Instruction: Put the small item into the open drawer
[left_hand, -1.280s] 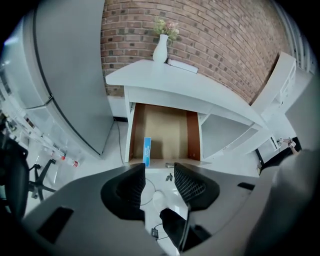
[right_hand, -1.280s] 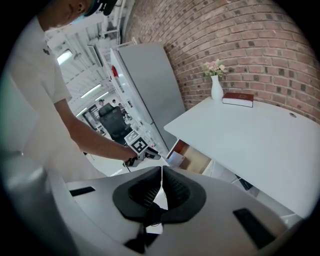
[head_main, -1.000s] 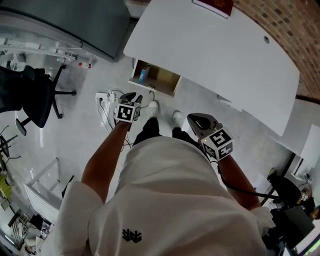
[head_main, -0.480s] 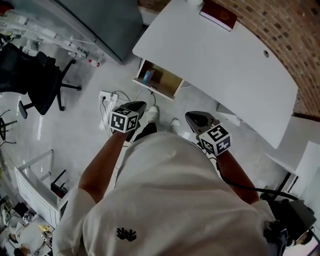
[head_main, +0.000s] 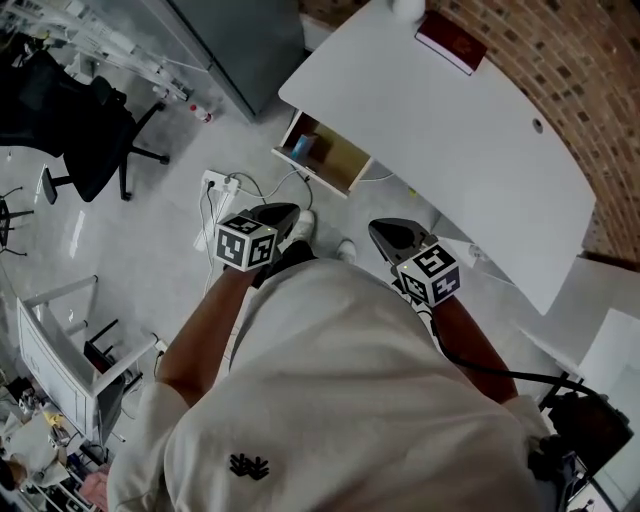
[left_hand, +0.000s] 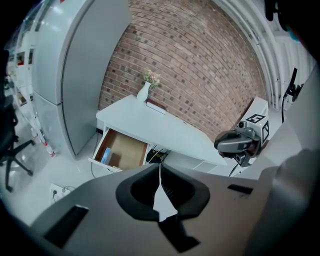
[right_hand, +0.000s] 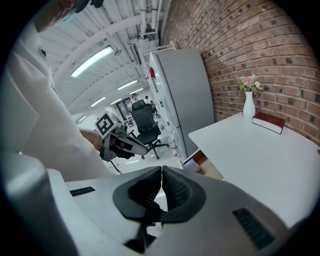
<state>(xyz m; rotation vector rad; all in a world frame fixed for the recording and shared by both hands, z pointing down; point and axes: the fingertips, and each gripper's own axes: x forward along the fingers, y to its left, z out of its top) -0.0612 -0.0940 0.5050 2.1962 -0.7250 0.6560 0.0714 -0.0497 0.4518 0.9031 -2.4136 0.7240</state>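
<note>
The open wooden drawer (head_main: 330, 158) sticks out from under the white desk (head_main: 450, 130). A small blue item (head_main: 302, 148) lies at its left end, also visible in the left gripper view (left_hand: 106, 155). My left gripper (head_main: 282, 213) is held in front of my body, well short of the drawer, shut with nothing between its pads (left_hand: 160, 168). My right gripper (head_main: 386, 233) is level with it on the right, also shut and empty (right_hand: 162, 171). Each gripper shows in the other's view: the right gripper (left_hand: 239, 143) and the left gripper (right_hand: 120, 142).
A red book (head_main: 450, 42) and a white vase (left_hand: 143, 92) stand at the desk's far end by the brick wall. A grey cabinet (head_main: 240, 40) stands left of the desk. A power strip with cables (head_main: 222, 190) lies on the floor, with a black office chair (head_main: 75, 130) further left.
The left gripper's jaws have come together. The head view has shifted, so the desk and drawer sit slightly higher and further right. Both grippers stay in front of the body.
</note>
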